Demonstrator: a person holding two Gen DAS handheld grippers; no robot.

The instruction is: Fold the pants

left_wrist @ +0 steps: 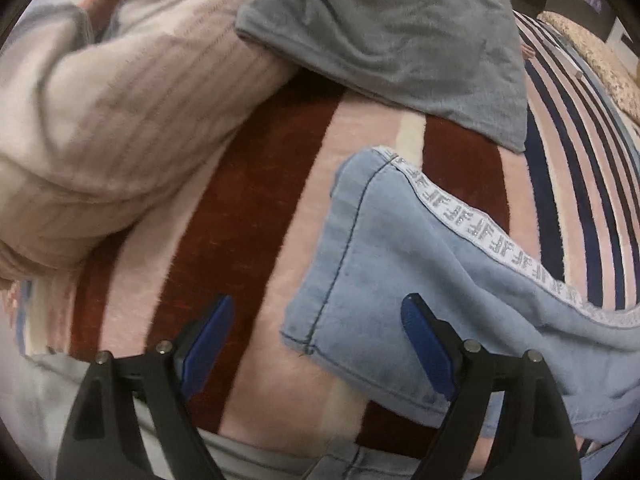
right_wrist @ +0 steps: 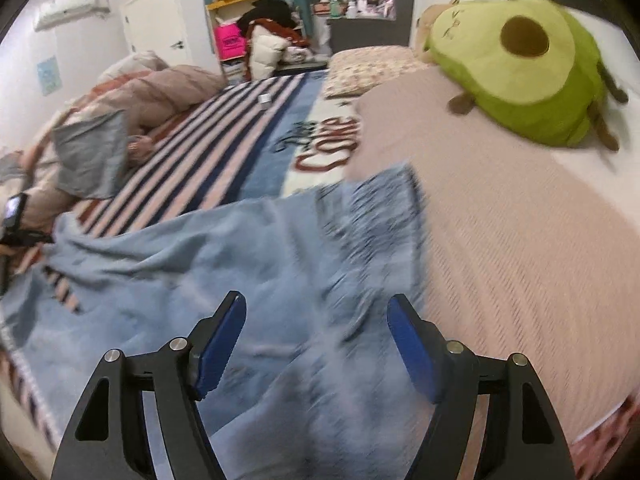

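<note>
The pants are light blue jeans with a white patterned side tape. In the left wrist view a leg end (left_wrist: 400, 280) with its hem lies on the striped blanket, reaching between my left gripper's fingers from the right. My left gripper (left_wrist: 318, 312) points steeply down over it, jaws wide apart, pads touching nothing. In the right wrist view the jeans (right_wrist: 224, 272) spread rumpled across the bed, blurred by motion. My right gripper (right_wrist: 316, 320) hovers over them, open, with denim below the gap but not pinched. The other hand-held gripper (right_wrist: 16, 220) shows at the far left edge.
A grey folded cloth (left_wrist: 400, 32) and a bulky pink striped quilt (left_wrist: 120, 112) lie beyond the leg end. The bed carries a striped blanket (right_wrist: 224, 140), a pink knitted cover (right_wrist: 500, 232), an avocado plush (right_wrist: 520, 68) and a floral pillow (right_wrist: 368, 68). Cluttered shelves stand behind.
</note>
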